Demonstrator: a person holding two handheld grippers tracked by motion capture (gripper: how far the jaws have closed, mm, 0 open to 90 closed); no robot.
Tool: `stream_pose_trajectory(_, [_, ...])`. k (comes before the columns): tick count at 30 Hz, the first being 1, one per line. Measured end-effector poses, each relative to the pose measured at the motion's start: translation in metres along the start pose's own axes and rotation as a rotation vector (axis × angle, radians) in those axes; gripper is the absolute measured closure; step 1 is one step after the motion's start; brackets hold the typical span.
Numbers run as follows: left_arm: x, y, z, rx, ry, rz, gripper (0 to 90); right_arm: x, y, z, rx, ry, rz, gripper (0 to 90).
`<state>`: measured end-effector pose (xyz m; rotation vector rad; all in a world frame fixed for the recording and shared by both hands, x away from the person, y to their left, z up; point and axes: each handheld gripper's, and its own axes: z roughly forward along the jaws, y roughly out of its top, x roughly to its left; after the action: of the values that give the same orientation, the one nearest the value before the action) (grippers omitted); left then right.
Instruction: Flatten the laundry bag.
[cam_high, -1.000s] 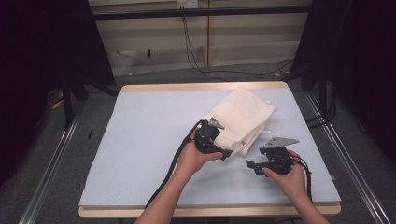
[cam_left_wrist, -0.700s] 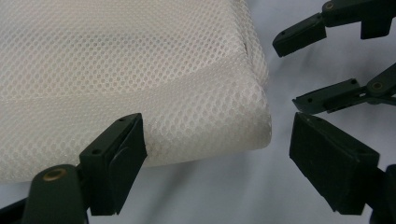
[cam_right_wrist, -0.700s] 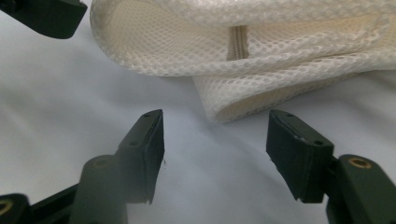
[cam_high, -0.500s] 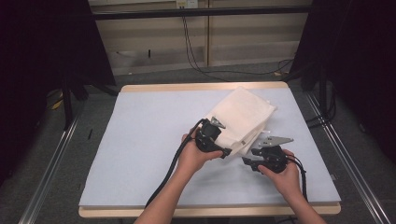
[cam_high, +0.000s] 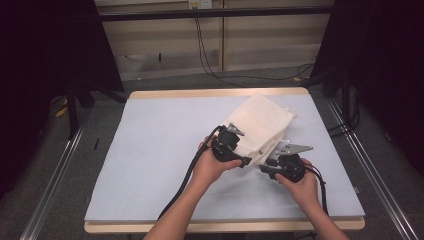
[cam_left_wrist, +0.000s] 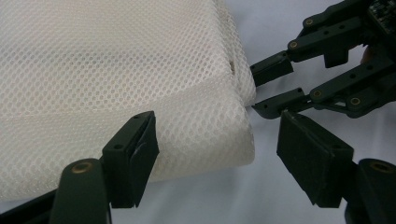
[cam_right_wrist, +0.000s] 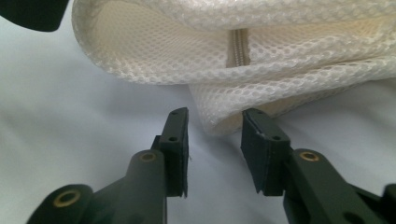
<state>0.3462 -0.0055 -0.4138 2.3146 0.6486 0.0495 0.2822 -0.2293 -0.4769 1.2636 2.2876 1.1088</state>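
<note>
In the high view the hands hide both grippers' tips, and the bag's (cam_high: 262, 125) near corner lies behind the left gripper (cam_high: 246, 161); the left gripper's jaws stand wide apart and have just been closing, the bag's folded corner between them, whether a pad touches the mesh I cannot tell; the right gripper (cam_high: 264, 167) has its jaws narrowly apart, just been closing, a fold of mesh between the tips, not yet pinched; the bag lies right of the table's (cam_high: 150, 150) centre, long axis running from the grippers up toward the far right corner
</note>
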Motion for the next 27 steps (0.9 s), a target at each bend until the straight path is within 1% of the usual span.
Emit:
stream_pose_trajectory(1, [0.001,0.0,0.001,0.011,-0.001,0.0,29.6,-0.001,0.0,0.0,0.001,0.001,0.0,65.4])
stream_pose_trajectory(2, [0.002,0.0,0.001,0.023,-0.002,0.01,29.6,-0.001,0.0,0.0,0.0,0.001,0.005,66.6])
stream_pose_trajectory(3, [0.0,0.0,0.002,0.012,0.011,-0.005,29.6,-0.001,0.0,0.0,-0.002,0.003,0.006,68.6])
stream_pose_trajectory(4, [0.0,0.0,0.002,0.018,0.012,0.025,29.6,-0.002,0.0,0.001,-0.002,0.011,0.007,70.2])
stream_pose_trajectory(5, [0.0,0.0,0.002,0.017,0.026,0.044,30.5,-0.002,0.0,0.002,0.002,0.015,0.009,70.3])
stream_pose_trajectory(6, [0.0,0.001,0.001,0.027,0.036,0.059,33.0,-0.002,0.0,0.003,0.002,0.016,0.011,70.7])
stream_pose_trajectory(7, [-0.001,0.001,0.002,0.016,0.044,0.051,35.4,-0.002,0.0,0.004,0.003,0.019,0.009,70.8])
stream_pose_trajectory(8, [0.0,0.001,0.002,0.019,0.029,0.059,36.9,-0.001,0.0,0.004,0.005,0.019,0.009,70.9])
stream_pose_trajectory(10, [0.001,0.0,0.004,0.027,0.031,0.052,40.6,-0.002,0.0,0.005,0.003,0.015,0.005,71.5])
stream_pose_trajectory(11, [0.001,-0.001,0.005,0.025,0.025,0.039,41.2,-0.002,0.001,0.005,0.004,0.023,0.007,71.4])
stream_pose_trajectory(12, [0.002,-0.001,0.004,0.043,0.031,0.047,42.6,-0.003,0.001,0.006,0.007,0.026,0.008,71.6])
stream_pose_trajectory(13, [0.002,-0.001,0.005,0.039,0.024,0.038,45.1,-0.003,0.001,0.006,0.006,0.025,0.008,71.8])
stream_pose_trajectory(14, [0.002,-0.001,0.005,0.044,0.012,0.037,51.5,-0.003,0.001,0.006,0.005,0.027,0.005,71.6])
stream_pose_trajectory(16, [0.002,-0.001,0.006,0.058,0.017,0.044,55.4,-0.003,0.001,0.006,0.012,0.025,-0.001,72.1])
stream_pose_trajectory(17, [0.001,-0.001,0.006,0.066,0.003,0.036,59.7,-0.003,0.001,0.006,0.012,0.023,0.0,72.2])
stream_pose_trajectory(18, [0.002,-0.002,0.006,0.071,0.008,0.038,62.2,-0.003,0.001,0.006,0.008,0.023,0.001,72.2])
stream_pose_trajectory(19, [0.002,-0.002,0.006,0.082,0.002,0.03,64.7,-0.003,0.001,0.006,0.01,0.019,-0.003,72.1])
stream_pose_trajectory(20, [0.003,-0.002,0.005,0.082,-0.014,0.009,71.3,-0.003,0.001,0.007,0.013,0.021,-0.003,72.0])
stream_pose_trajectory(22, [0.004,-0.002,0.004,0.088,-0.026,-0.003,74.8,-0.003,0.001,0.007,0.014,0.018,-0.008,72.0])
stream_pose_trajectory(23, [0.005,-0.003,0.005,0.084,-0.035,-0.026,76.6,-0.002,0.001,0.007,0.014,0.013,-0.01,72.0])
stream_pose_trajectory(24, [0.007,-0.003,0.004,0.083,-0.037,-0.023,77.4,-0.002,0.002,0.007,0.015,0.012,-0.01,72.3])
stream_pose_trajectory(25, [0.008,-0.003,0.004,0.074,-0.041,-0.036,78.9,-0.002,0.002,0.007,0.018,0.008,-0.007,72.8])
stream_pose_trajectory(26, [0.008,-0.003,0.003,0.076,-0.042,-0.044,79.4,-0.002,0.002,0.007,0.015,0.01,-0.011,73.0])
stream_pose_trajectory(27, [0.01,-0.003,0.001,0.066,-0.05,-0.047,79.8,-0.001,0.002,0.007,0.014,0.008,-0.012,73.6])
